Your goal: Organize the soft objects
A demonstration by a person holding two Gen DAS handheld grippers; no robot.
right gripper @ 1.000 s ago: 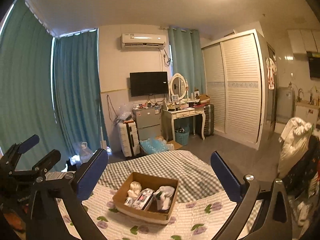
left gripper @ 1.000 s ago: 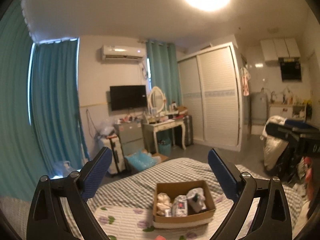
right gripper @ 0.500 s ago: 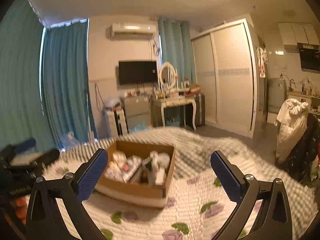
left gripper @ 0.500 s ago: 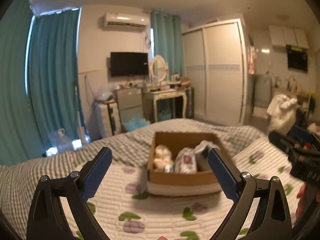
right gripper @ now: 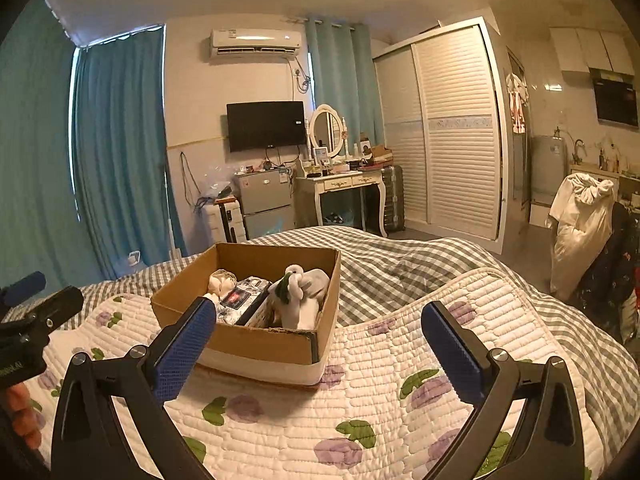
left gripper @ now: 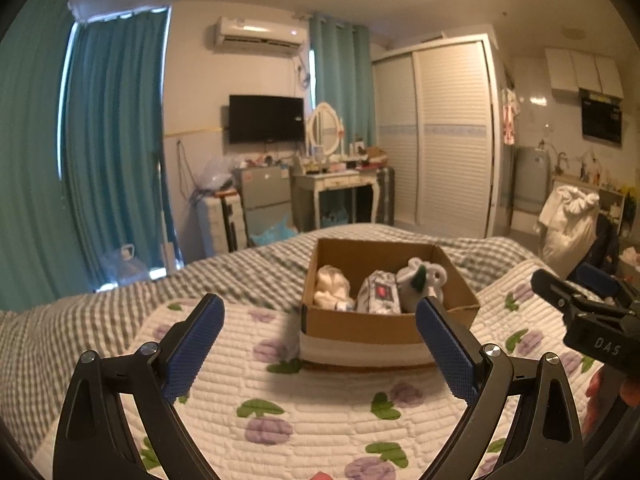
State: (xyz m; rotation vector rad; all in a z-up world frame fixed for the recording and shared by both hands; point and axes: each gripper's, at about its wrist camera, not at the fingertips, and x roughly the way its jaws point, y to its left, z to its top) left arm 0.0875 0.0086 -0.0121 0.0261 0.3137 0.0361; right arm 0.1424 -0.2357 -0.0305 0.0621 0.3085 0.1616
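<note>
While both tongs gape wide and hold nothing, a cardboard box (left gripper: 384, 322) sits mid-frame on the quilt (left gripper: 320, 412).
Inside: cream plush (left gripper: 330, 288), patterned pouch (left gripper: 380, 296), grey-white toy (left gripper: 420, 280); the left tongs (left gripper: 318, 342) and right tongs (right gripper: 318, 344) partly cover the box.

A: Where do the cameras look from?
B: Both sit low over the quilt (left gripper: 320, 412), near it, facing the far wall.
A: Shared?
B: The cardboard box (left gripper: 384, 324) (right gripper: 256, 344), mid-frame.

Cardboard box (left gripper: 384, 322) wall hides soft objects' (left gripper: 378, 294) lower parts.
</note>
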